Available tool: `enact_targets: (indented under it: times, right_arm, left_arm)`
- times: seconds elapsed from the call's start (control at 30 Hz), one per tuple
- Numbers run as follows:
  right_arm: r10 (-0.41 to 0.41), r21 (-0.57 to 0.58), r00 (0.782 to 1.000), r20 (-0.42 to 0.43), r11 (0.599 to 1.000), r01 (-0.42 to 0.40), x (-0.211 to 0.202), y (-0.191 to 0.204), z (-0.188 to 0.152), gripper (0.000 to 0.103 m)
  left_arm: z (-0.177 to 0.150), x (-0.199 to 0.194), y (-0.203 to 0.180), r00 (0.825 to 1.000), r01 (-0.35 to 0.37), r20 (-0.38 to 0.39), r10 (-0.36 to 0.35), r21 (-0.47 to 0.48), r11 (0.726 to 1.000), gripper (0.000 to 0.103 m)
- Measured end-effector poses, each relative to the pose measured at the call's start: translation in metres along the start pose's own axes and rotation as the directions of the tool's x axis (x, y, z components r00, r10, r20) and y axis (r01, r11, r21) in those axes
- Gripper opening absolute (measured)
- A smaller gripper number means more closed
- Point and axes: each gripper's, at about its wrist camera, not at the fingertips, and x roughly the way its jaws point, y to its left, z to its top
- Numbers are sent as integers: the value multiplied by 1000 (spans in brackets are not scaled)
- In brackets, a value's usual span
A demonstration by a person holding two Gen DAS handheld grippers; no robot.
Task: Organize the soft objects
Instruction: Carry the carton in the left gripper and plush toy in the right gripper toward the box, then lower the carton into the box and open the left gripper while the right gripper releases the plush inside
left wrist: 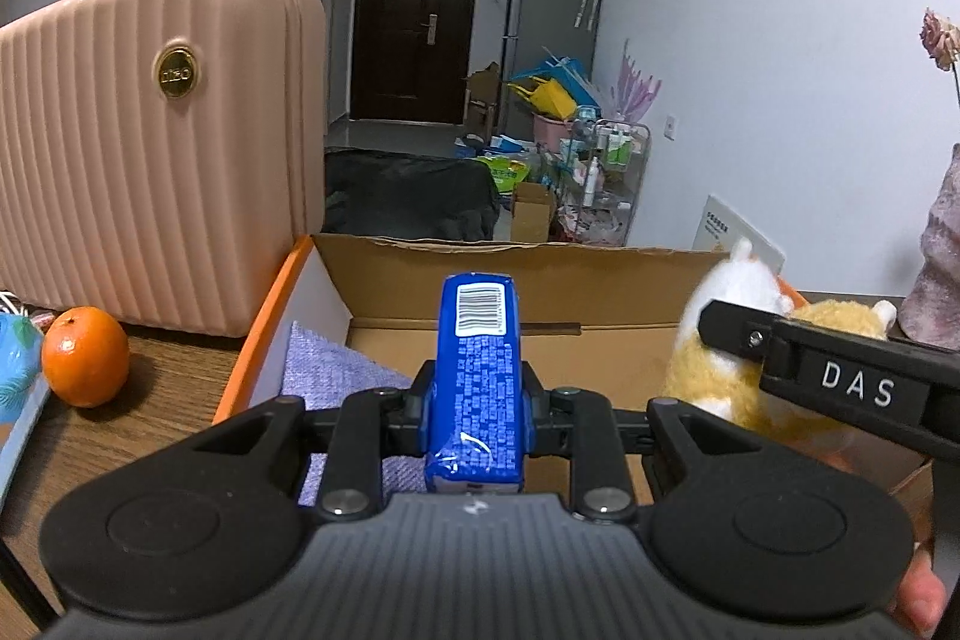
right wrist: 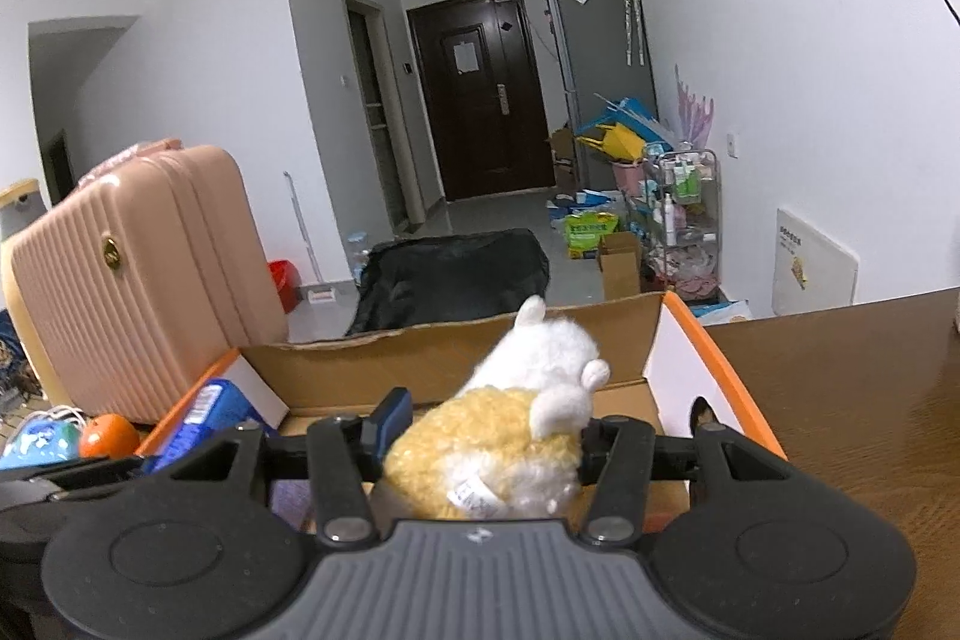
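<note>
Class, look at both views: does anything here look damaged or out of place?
The cardboard box's back rim is torn and ragged. An orange sits on the table among soft things, the odd one out.

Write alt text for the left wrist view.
The left tool grips a blue wrapped pack over an open cardboard box holding a purple cloth. A plush toy is at right; an orange and pink suitcase at left.

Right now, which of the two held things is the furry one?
The plush toy in the right gripper; the left gripper holds a smooth blue packet.
</note>
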Motion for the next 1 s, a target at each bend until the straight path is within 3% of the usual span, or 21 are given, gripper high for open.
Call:
enact_targets:
  times: [0.1,0.17,0.27,0.33,0.43,0.57,1.0]
  right_arm:
    - [-16,1,1000,-3,1000,16,-1,-1,0,58]
    - [-24,5,1000,1,1000,24,-2,-1,1,81]
    - [-50,5,998,23,999,50,-7,-3,1,90]
    - [-50,16,999,20,999,50,-8,-5,2,94]
    - [-57,27,998,27,998,57,-10,-6,4,103]
    - [-57,29,998,24,998,56,-15,-9,8,103]
    - [-72,46,996,50,996,70,-55,-16,23,103]
  left_arm:
    - [0,0,-1,1000,-11,5,11,-12,1000,31]
    - [2,-2,-3,1000,-22,15,22,-20,1000,41]
    - [2,-5,-2,999,-36,34,37,-30,999,60]
    - [2,-8,-1,997,-51,53,53,-38,998,80]
    - [2,-12,1,992,-89,85,93,-52,995,101]
    - [5,-20,4,983,-128,123,136,-77,989,103]
    - [-3,-20,0,990,-106,84,109,-42,993,103]
